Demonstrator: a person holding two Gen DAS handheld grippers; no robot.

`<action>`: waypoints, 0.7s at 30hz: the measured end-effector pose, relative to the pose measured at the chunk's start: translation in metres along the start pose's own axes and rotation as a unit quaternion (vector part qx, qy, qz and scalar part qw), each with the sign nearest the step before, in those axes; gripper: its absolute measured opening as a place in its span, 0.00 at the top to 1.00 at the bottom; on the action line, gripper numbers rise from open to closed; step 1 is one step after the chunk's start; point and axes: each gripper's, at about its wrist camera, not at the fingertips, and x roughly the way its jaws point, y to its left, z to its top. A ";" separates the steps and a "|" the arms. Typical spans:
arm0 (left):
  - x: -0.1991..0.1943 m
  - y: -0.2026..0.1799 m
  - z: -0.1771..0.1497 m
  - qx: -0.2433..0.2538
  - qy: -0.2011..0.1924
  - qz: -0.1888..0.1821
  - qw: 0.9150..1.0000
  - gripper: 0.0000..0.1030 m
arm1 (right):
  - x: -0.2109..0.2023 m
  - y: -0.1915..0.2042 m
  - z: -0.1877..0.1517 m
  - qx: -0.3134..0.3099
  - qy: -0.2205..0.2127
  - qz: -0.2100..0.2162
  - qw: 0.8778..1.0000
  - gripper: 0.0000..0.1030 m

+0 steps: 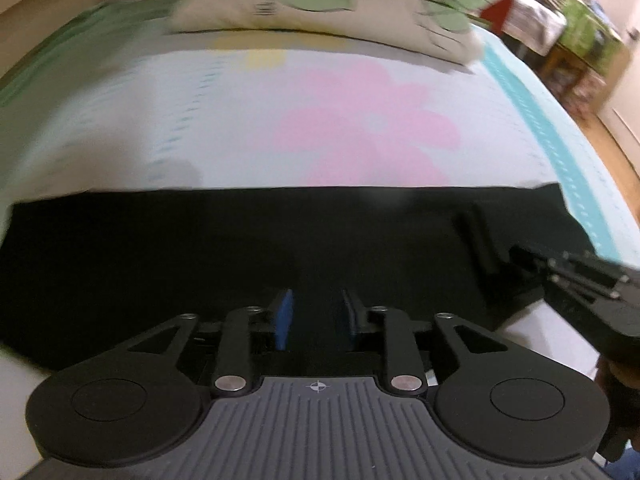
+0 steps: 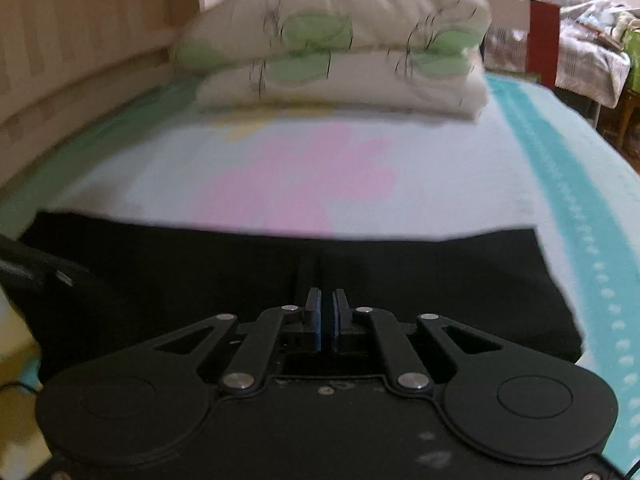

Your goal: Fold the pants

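I count one pair of black pants (image 1: 248,248) spread flat across the near part of the bed sheet (image 1: 224,120), two stacked leaf-print pillows (image 2: 336,60) beyond the pants, and no writing I can read. My left gripper (image 1: 316,316) hangs over the pants with its blue pads parted and nothing between them. My right gripper (image 2: 326,316) sits over the pants to the right, pads almost together with no cloth visibly caught; cluttered furniture (image 1: 568,28) stands right of the pillows.

Bed sheet (image 2: 460,184): pale, pink flower print, teal border. Two stacked pillows (image 2: 340,60) at its far end. Wooden bed frame (image 2: 80,40) left of the pillows.
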 end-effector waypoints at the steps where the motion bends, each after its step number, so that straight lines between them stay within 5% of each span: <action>1: -0.005 0.011 -0.002 -0.008 -0.001 0.005 1.000 0.73 | 0.009 0.002 -0.003 0.001 0.025 -0.005 1.000 0.92; 6: -0.026 0.058 -0.018 -0.043 -0.007 0.035 0.998 0.70 | 0.006 0.017 -0.004 0.002 0.029 -0.025 0.999 0.89; 15: -0.031 0.123 -0.038 -0.128 -0.001 0.055 0.990 0.66 | -0.029 0.121 -0.012 -0.050 0.009 0.075 0.996 0.89; 21: -0.027 0.147 -0.046 -0.154 0.000 0.050 0.987 0.65 | -0.021 0.165 -0.034 -0.068 0.033 0.071 0.995 0.89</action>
